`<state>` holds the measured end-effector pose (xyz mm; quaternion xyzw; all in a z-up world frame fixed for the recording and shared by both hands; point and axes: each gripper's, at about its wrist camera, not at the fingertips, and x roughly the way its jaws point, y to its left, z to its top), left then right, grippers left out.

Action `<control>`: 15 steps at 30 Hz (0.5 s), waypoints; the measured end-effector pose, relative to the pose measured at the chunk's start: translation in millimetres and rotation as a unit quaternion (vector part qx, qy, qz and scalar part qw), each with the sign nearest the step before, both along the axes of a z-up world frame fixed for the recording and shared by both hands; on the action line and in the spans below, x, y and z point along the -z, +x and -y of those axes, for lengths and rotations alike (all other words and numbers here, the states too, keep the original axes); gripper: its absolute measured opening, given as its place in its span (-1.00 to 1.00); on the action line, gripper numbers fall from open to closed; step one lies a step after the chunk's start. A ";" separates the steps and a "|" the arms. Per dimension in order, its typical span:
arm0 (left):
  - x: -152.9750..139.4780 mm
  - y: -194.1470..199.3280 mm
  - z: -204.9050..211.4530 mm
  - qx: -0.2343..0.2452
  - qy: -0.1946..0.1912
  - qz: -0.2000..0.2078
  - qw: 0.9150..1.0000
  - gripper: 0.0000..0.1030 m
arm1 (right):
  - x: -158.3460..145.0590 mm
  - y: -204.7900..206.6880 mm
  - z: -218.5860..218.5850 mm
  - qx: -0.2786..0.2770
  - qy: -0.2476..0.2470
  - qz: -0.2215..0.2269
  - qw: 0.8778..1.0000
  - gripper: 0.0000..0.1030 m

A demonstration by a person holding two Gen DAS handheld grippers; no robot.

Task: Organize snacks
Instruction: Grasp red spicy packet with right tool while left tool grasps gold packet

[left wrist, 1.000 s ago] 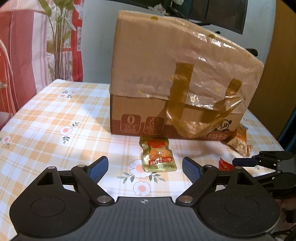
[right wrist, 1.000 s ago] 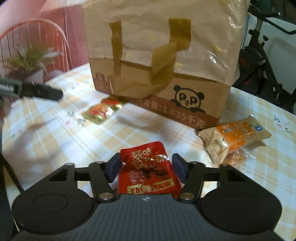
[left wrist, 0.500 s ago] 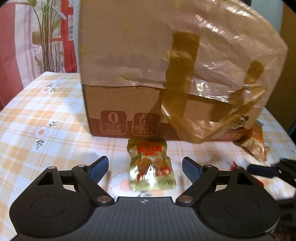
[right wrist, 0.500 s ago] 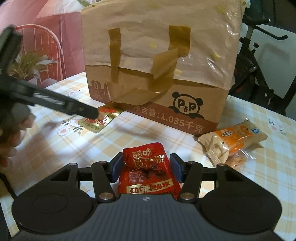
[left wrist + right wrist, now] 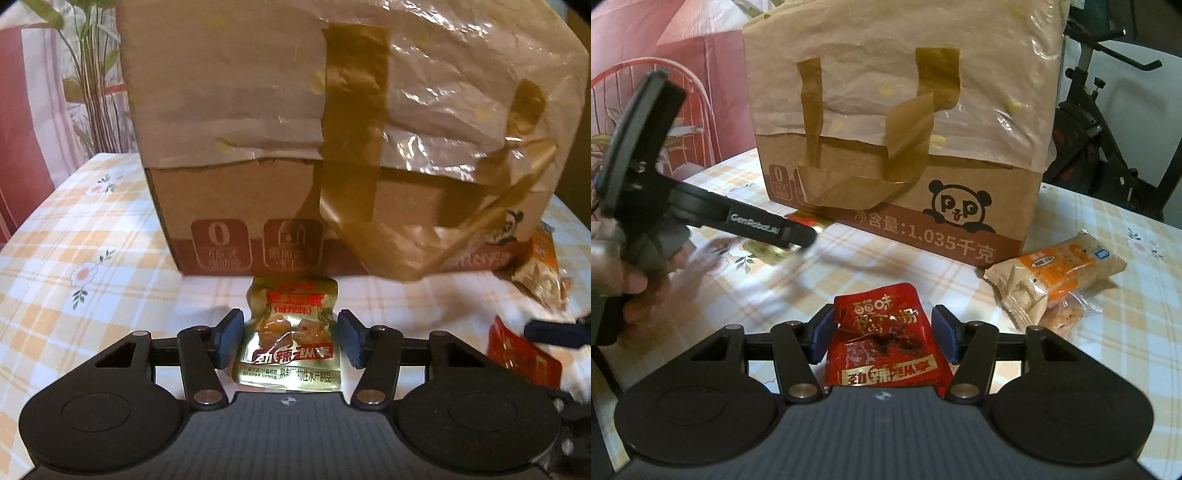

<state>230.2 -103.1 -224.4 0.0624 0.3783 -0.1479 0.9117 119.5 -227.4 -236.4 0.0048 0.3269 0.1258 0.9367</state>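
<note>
Checked cloth, orange and white with small flowers, covers your surface (image 5: pixel 92 236), and its left half lies bare right out to the rounded edge, so that side gives you the most open room. The cardboard box (image 5: pixel 258 147) stands across the middle and far part, wrapped in crinkled clear film with brown tape strips, and blocks the way ahead of both grippers. Whether its top is open, or what it holds, cannot be told from either view.

Your left gripper (image 5: pixel 290 338) has just been closing its jaws around the gold pack (image 5: pixel 290 332). The pack lies flat between the blue pads, its far end just short of the box's lower edge. The pads stand at the pack's sides, but whether they press it yet I cannot tell.

In the right wrist view your left hand (image 5: pixel 624 280) and that gripper reach in from the left over the cloth.

Your right gripper (image 5: pixel 884 336) has the red pack (image 5: pixel 886 339) between its jaws, crumpled in the middle and pinched by both pads. To its right the orange pack (image 5: pixel 1056 273) lies loose beside the box's corner, with bare cloth beyond it toward the near right edge.
</note>
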 end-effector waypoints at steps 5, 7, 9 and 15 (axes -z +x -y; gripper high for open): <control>-2.3 -23.8 -12.8 0.019 -0.005 -0.004 1.000 0.11 | 0.4 0.2 0.0 0.000 0.002 -0.004 1.000 0.18; -3.1 -33.2 -18.3 0.021 -0.009 -0.005 1.000 0.10 | 0.6 0.2 1.2 0.001 0.007 -0.005 1.000 0.19; -4.8 -39.3 -28.9 0.019 -0.017 -0.007 1.000 0.10 | 0.8 0.4 2.8 0.005 0.011 -0.006 1.000 0.19; -14.0 -59.1 -45.4 0.006 -0.040 0.014 0.999 0.10 | -0.4 -2.4 3.3 0.012 0.011 0.000 1.000 0.17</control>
